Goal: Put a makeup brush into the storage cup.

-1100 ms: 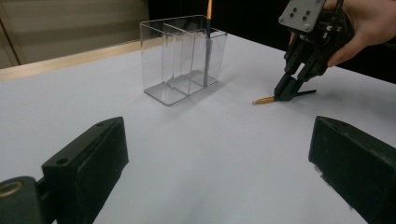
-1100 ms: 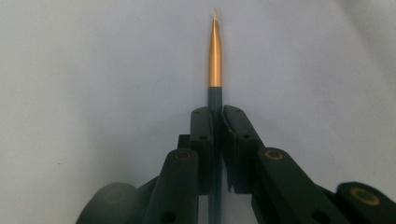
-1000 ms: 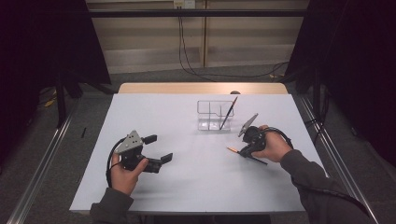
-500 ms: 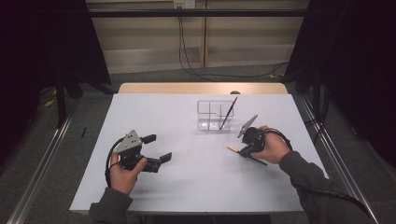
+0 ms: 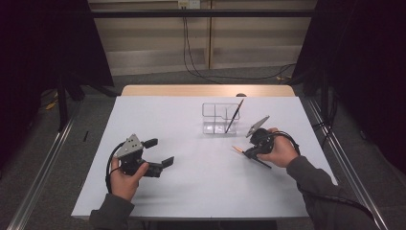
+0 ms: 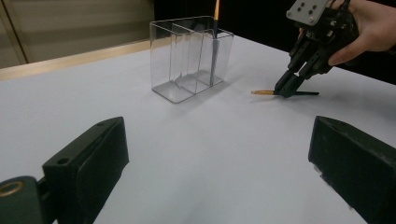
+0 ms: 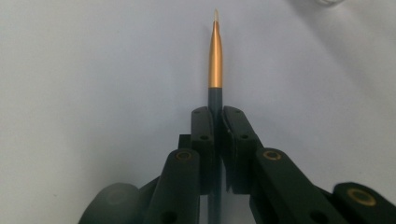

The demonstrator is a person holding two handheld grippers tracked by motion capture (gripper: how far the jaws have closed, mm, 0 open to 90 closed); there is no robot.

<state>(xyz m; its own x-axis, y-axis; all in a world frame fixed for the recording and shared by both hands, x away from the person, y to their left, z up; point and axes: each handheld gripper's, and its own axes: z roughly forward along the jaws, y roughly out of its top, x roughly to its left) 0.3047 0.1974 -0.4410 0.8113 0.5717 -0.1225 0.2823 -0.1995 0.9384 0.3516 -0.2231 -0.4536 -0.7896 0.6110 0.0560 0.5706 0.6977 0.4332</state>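
With the right hand-held gripper (image 7: 215,140) clamped on the thin brush (image 7: 215,60) lying flat on the counter (image 5: 191,191), it could be swivelled or dropped when lifted, being pinched off-centre.

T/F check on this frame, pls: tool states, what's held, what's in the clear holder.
1. The right tool is shut on a dark pen with a gold tip. True.
2. The left tool grips a pen. False: its jaws stand wide apart with nothing between them.
3. The clear holder already has one pen leaning in it. True.
4. The held pen hangs high above the table. False: in the left gripper view it lies low and about level, at the table surface.
5. The clear holder lies tipped on its side. False: it stands upright, open end up.
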